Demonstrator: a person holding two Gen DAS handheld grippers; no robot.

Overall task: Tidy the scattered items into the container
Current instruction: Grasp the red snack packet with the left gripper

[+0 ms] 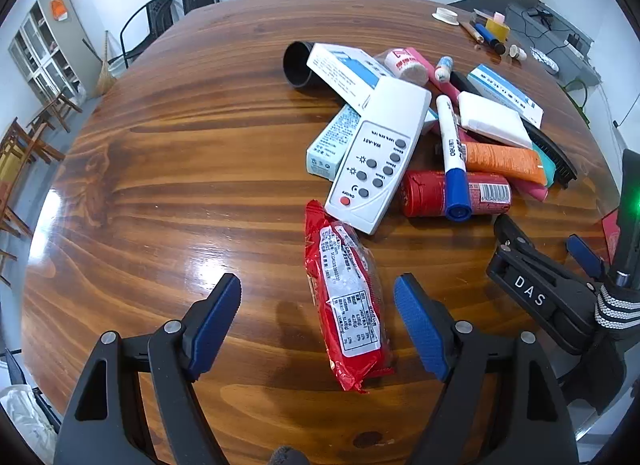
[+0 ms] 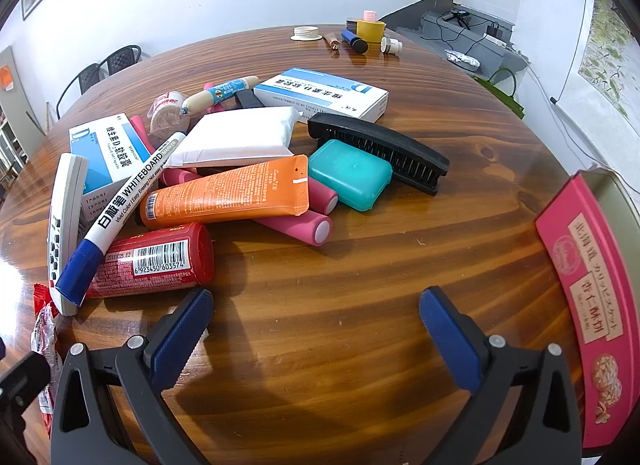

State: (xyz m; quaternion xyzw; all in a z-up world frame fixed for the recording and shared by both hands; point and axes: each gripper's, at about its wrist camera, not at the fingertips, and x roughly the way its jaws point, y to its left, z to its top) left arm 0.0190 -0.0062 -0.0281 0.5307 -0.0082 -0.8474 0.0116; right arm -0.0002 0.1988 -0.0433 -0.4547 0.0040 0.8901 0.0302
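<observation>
A: Where the round wooden table (image 1: 168, 169) fills both views, what sits on it, from the biggest thing down?

B: The pink biscuit tin (image 2: 588, 305), standing at three o'clock in the right wrist view, with printed characters on its side. After that comes the pile: two blue-and-white medicine boxes (image 2: 324, 93) marked with a large "D", a grey remote (image 1: 380, 153) marked "WA-01", a black brush (image 2: 384, 149), a white tissue pack (image 2: 240, 137), an orange tube (image 2: 228, 195), a red can (image 2: 160, 257) whose barcode reads 6 923450 603574, a teal case (image 2: 350, 173), and a blue-capped pen (image 2: 120, 209) printed "WHITEBOARD MARKER".

A: And the red snack packet (image 1: 348, 305)?

B: It lies lengthwise between the fingers of the left gripper (image 1: 318, 303), closer to the right pad. Its far end touches the remote at twelve o'clock.

A: Do the pads press on it?

B: No. The jaws stand well apart, clear of the wrapper on both sides, though the gap on the right is narrow.

A: The right gripper (image 2: 316, 325)?

B: Spread wide over bare wood, holding nothing. The red can lies at ten o'clock just beyond its left fingertip (image 2: 188, 325), the tin at three o'clock beyond the right one. In the left wrist view its body shows at three o'clock, lettered "DAS".
</observation>
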